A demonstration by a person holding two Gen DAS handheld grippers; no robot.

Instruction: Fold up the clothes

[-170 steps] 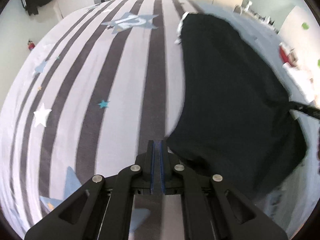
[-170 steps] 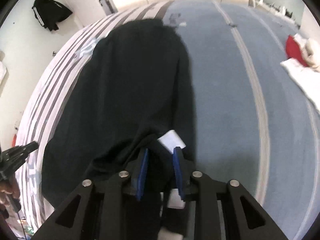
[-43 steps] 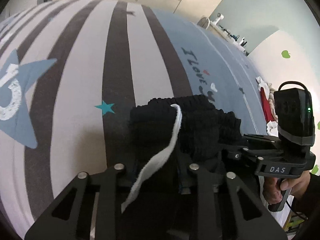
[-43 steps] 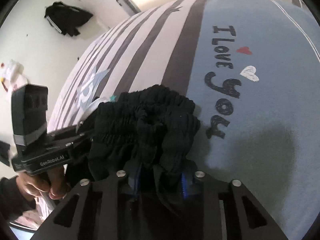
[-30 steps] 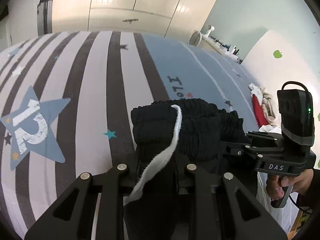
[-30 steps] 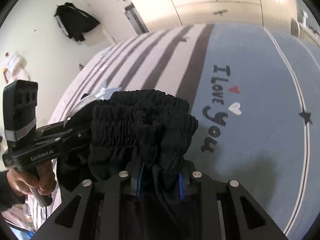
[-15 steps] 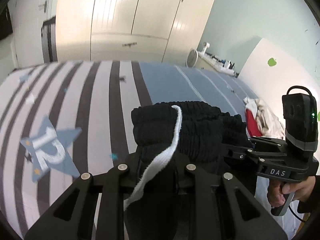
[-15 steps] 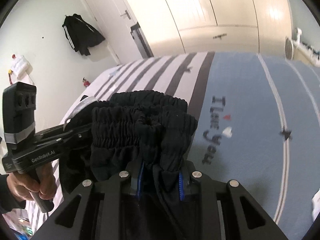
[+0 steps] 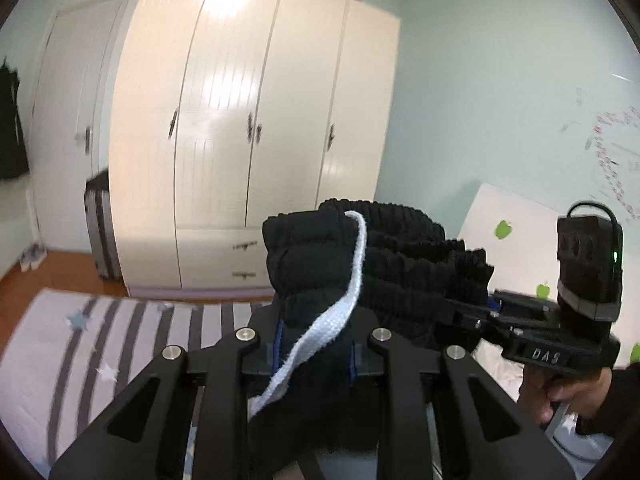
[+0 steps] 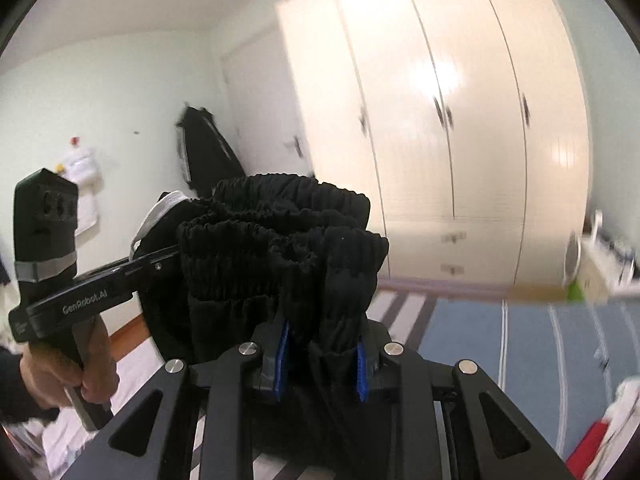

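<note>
wardrobe [image 9: 248, 128] behind, striped bed [image 9: 60, 352] below | left gripper [image 9: 314, 350] clamps black waistband [image 9: 360, 264], white drawstring [image 9: 320, 332] dangling | right gripper [image 10: 320, 360] clamps same waistband bunch

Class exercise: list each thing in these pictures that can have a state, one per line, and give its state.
Left tool: shut on the black garment.
Right tool: shut on the black garment.
Black garment: waistband bunched, held up off the bed.
White drawstring: hanging loose.
Wardrobe: doors closed.
Bed: cover spread flat.
</note>
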